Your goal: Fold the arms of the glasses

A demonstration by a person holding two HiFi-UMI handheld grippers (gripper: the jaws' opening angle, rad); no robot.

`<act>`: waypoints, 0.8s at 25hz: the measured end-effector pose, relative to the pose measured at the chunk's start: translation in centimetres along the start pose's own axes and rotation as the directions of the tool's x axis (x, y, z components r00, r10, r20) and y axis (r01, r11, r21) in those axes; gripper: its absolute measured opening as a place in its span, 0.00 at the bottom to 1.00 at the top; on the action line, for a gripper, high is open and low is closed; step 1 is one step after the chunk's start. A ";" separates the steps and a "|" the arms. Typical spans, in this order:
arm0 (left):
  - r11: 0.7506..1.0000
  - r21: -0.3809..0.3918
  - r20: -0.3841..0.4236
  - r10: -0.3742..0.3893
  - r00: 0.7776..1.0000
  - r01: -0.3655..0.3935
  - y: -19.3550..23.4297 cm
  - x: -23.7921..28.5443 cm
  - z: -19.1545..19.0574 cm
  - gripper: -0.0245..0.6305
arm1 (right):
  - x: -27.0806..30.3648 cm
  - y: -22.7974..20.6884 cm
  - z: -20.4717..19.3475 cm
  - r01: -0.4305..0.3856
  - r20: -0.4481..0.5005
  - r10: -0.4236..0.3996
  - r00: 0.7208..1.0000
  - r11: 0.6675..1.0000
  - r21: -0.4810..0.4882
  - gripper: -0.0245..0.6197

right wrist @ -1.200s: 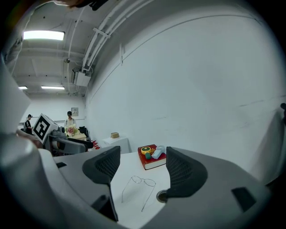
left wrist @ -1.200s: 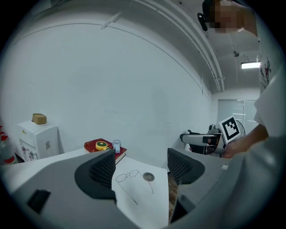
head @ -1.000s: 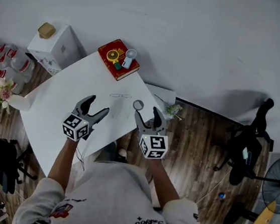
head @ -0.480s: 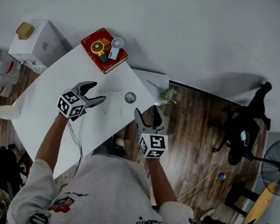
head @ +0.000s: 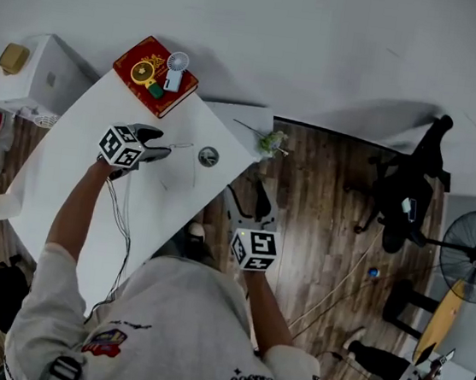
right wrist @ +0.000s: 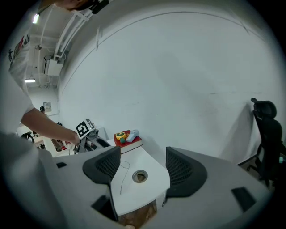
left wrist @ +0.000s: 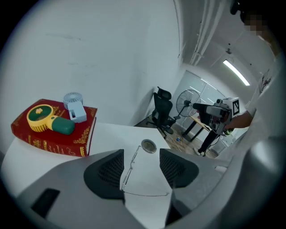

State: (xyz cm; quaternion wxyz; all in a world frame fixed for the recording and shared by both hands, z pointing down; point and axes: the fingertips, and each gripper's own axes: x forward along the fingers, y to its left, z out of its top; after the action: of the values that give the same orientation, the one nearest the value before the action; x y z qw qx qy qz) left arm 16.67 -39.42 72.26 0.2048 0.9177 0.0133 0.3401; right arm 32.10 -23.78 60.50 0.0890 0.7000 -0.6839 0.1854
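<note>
Bare table [head: 68,173] lay around the glasses [left wrist: 132,166]. Our left gripper [left wrist: 141,156], jaws just closing, straddled them without pinching; our right gripper [right wrist: 138,165] stood spread and empty off the table's edge.

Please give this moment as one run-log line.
left gripper: jaws just closing around glasses, not gripped | right gripper: open, empty | glasses: on table, arm unfolded

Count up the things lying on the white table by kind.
Book: 1
Fans: 2, one yellow, one blue
Glasses: 1
Round disc: 1
Total: 5
</note>
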 end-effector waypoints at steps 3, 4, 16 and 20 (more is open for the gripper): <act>0.997 -0.026 -0.086 -0.072 0.994 0.070 1.0 1.9 -1.1 0.35 | -0.3 -0.7 -0.8 0.035 -0.015 -0.035 0.999 0.999 0.011 0.51; 0.995 -0.043 -0.116 -0.092 0.989 0.087 1.4 2.5 -1.6 0.33 | -0.5 -0.7 -1.1 0.046 -0.020 -0.046 0.999 0.999 0.016 0.51; 0.958 -0.138 -0.350 -0.286 0.892 0.253 2.6 6.7 -3.4 0.26 | -2.5 -2.4 -3.4 0.181 -0.050 -0.178 0.983 0.981 0.071 0.51; 0.954 -0.144 -0.409 -0.299 0.862 0.262 2.8 7.1 -4.0 0.19 | -2.8 -2.5 -3.9 0.198 -0.055 -0.194 0.979 0.977 0.081 0.51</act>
State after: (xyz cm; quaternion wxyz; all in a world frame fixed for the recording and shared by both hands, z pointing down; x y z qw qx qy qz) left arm 19.32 -39.35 80.45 0.2823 0.7999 0.1770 0.4991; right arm 34.09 -19.59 63.31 0.0926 0.7627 -0.6007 0.2211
